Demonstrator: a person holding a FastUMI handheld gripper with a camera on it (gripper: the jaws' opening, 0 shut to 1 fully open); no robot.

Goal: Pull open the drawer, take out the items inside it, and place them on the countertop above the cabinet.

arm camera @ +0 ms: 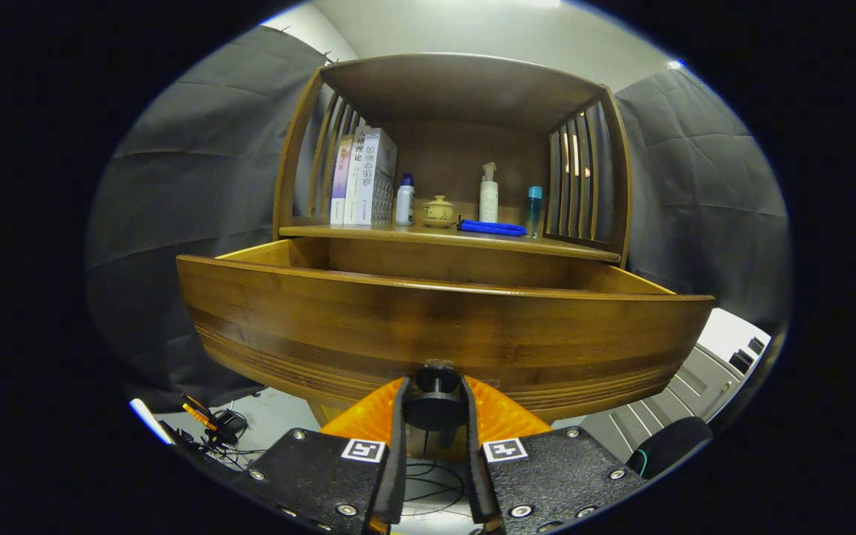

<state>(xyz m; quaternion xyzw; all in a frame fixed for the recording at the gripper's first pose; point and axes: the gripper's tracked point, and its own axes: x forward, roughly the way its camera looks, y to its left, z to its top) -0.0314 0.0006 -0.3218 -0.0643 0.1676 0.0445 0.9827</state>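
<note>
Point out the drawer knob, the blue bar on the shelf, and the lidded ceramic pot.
drawer knob (435, 405), gripper view, on its dark round disc between the fingers of the gripper (435, 427).
blue bar (493, 228), gripper view, on its middle, lying flat.
lidded ceramic pot (438, 212), gripper view, on its yellowish body.

The drawer (443, 327) stands pulled out below the desk (450, 239), its knob (435, 405) between the tool (435, 416) fingers at six o'clock. On the desk, from nine to three o'clock: books (363, 178), a bottle (404, 200), a lidded cup (438, 212), a flat bar (493, 228) before a pump bottle (488, 195), and a tube (533, 210).
</note>
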